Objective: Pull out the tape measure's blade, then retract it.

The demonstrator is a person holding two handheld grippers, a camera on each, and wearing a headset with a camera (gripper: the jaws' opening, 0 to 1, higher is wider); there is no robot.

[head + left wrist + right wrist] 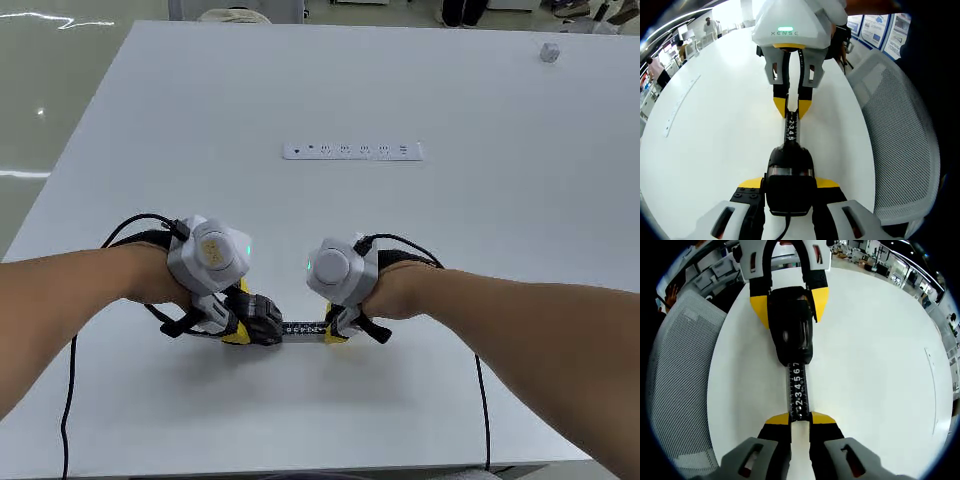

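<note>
Near edge of white workbench [200, 120]: black tape measure case [790, 165] clamped between the jaws of the left gripper [790, 183], with a short run of numbered blade [798, 385] drawn out to the right gripper [799, 418], pinched narrow on the blade's end. Pull-out seemingly at an early stage. Risks from here: thin blade slipping from that slim pinch and whipping back into the case; kinking under an off-line pull; case twisting loose under a hard tug.
</note>
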